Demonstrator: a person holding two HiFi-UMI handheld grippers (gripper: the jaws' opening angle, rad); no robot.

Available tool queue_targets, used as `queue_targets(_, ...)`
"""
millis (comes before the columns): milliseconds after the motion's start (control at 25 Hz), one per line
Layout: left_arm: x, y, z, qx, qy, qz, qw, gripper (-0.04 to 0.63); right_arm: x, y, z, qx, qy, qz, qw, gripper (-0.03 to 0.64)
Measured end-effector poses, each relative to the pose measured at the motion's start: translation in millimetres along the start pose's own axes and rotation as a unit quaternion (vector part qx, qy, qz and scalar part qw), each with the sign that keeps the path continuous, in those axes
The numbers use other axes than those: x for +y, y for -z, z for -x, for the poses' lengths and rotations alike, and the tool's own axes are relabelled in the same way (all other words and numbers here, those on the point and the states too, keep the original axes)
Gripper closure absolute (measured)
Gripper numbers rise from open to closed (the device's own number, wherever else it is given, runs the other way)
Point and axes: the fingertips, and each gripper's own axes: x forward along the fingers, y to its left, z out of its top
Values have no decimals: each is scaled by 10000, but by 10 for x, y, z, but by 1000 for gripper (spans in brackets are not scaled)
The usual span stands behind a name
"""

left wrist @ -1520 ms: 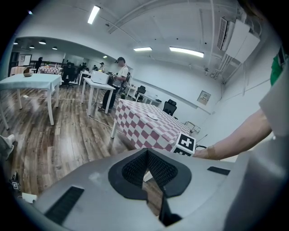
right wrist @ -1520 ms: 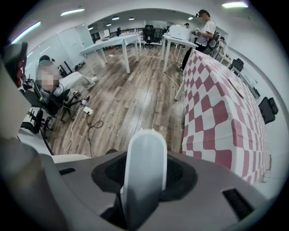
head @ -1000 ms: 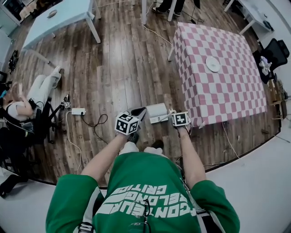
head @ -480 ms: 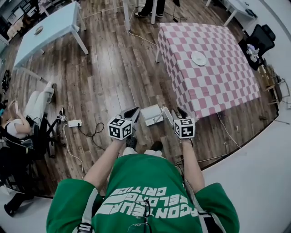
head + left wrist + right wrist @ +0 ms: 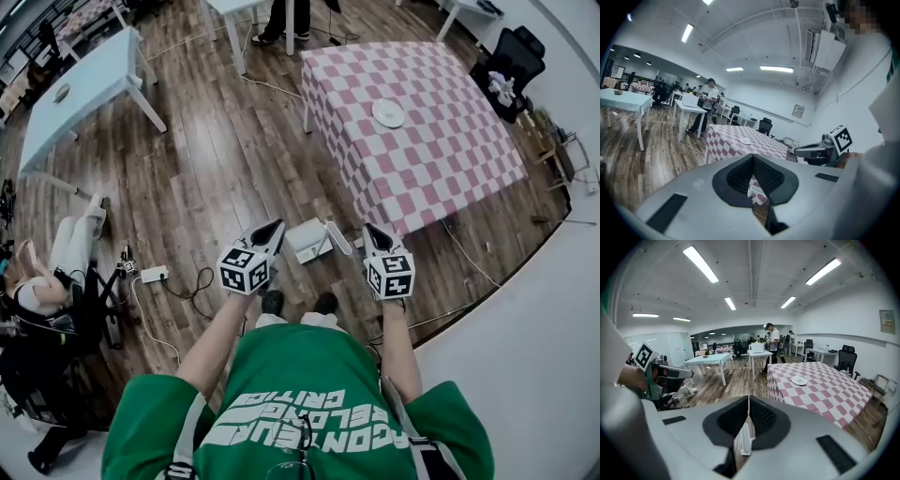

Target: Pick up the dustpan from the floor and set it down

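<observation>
Your right gripper is clamped on the dustpan, which looks raised off the floor, with your left gripper, jaws together, beside it; only setting it down is left.
</observation>
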Motion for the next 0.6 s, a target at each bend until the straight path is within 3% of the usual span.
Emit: queue_targets(600,-117,-1,-165,136,184,-144,9996,592,-117,93,182,0,161,-17,9999,601)
